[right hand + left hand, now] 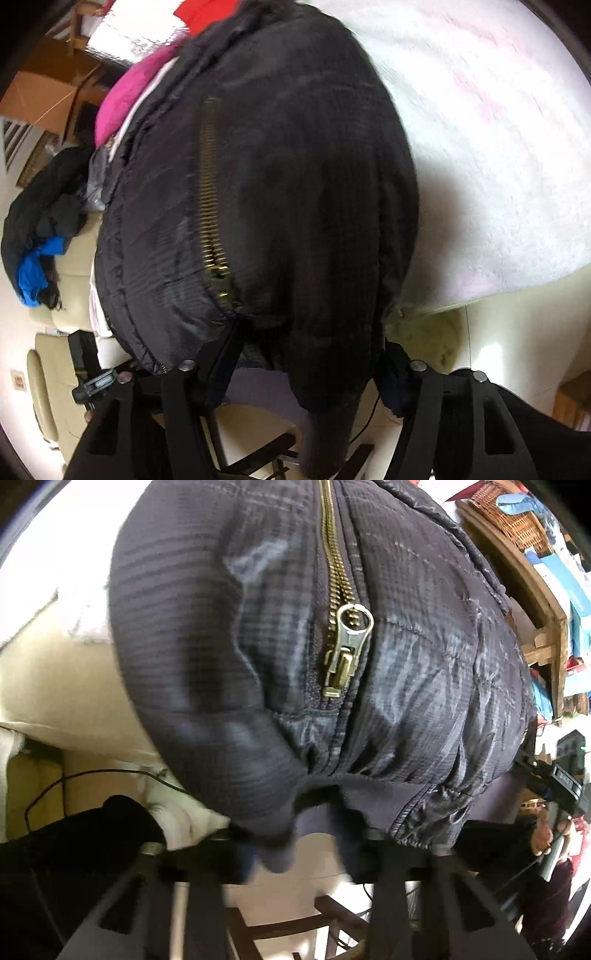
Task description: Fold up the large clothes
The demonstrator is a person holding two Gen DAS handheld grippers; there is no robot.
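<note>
Only the left view shows the brass zipper pull; both grippers pinch the dark quilted jacket's hem; no legible writing.

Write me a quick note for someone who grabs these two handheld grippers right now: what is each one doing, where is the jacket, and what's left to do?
Left gripper: jaws shut on the hem of the dark quilted jacket, just below the brass zipper.
Right gripper: jacket hem sits between its jaws; whether they press on it is unclear.
Jacket: zipped, lying on the white blanket, hem at the near edge. A pile of other clothes lies on a sofa beyond.
Done: hem reached, left side gripped.
Left: no fold is visible yet; secure the right side and fold the jacket.
</note>
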